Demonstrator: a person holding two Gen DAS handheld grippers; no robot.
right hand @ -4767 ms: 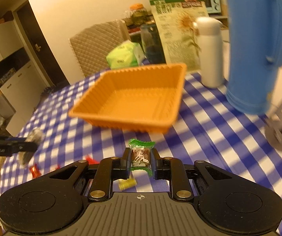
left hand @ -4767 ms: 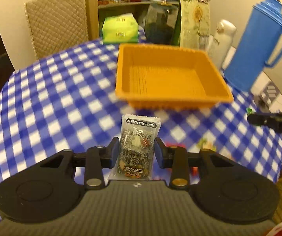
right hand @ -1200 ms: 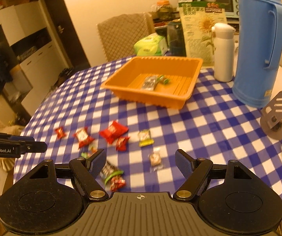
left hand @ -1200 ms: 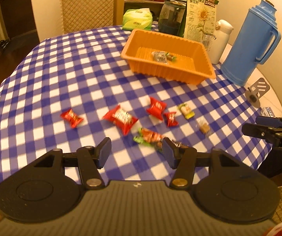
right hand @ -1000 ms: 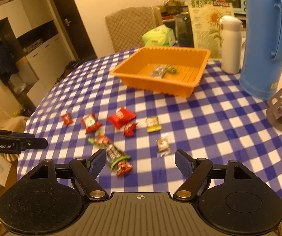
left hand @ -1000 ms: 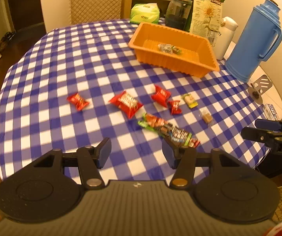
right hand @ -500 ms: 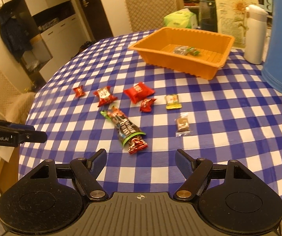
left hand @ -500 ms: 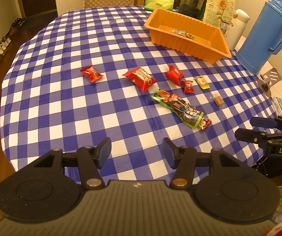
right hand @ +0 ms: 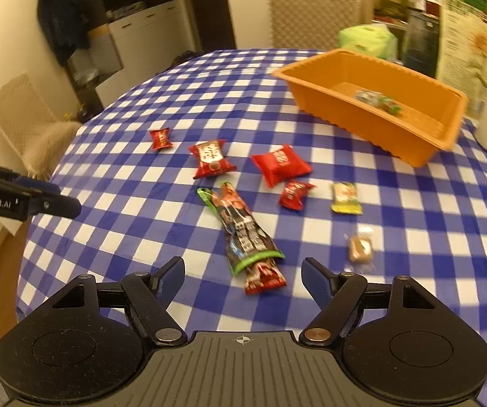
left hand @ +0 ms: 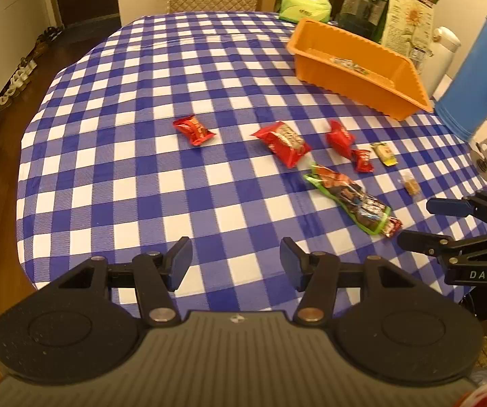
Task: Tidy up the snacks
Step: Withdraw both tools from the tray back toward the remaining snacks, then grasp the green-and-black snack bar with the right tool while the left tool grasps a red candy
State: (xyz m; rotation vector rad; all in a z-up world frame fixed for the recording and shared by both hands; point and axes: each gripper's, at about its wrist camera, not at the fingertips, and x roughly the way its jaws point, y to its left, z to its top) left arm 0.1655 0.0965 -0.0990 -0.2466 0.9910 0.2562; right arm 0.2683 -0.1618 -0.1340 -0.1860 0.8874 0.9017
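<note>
My left gripper [left hand: 235,263] hangs over the near edge of the worktop [left hand: 141,176], its jaws spread with nothing between them but blue-and-white checked cloth. My right gripper [right hand: 242,277] also has its jaws spread and empty; just beyond their tips lies a long green-edged snack bar [right hand: 241,230], and a small red packet [right hand: 265,276] touches its near end.

Farther out, the loose snacks sit in a scattered group on the cloth: a small red candy [right hand: 160,138], a red packet with a white label [right hand: 211,157], a plump red pouch [right hand: 280,164], a small twisted red candy [right hand: 295,195], a yellow-green sweet [right hand: 345,197] and a clear-wrapped brown sweet [right hand: 360,247]. None of them touches a gripper.

Beyond them stands the orange tray [right hand: 419,146], with 2 small wrapped snacks [right hand: 377,100] lying on its floor. Behind the tray I see a green tissue pack [left hand: 306,5], a dark jar [left hand: 362,12], a sunflower-printed bag [left hand: 409,17] and a white bottle [left hand: 442,57]. A blue thermos [left hand: 474,78] stands just beside the tray's right end.
</note>
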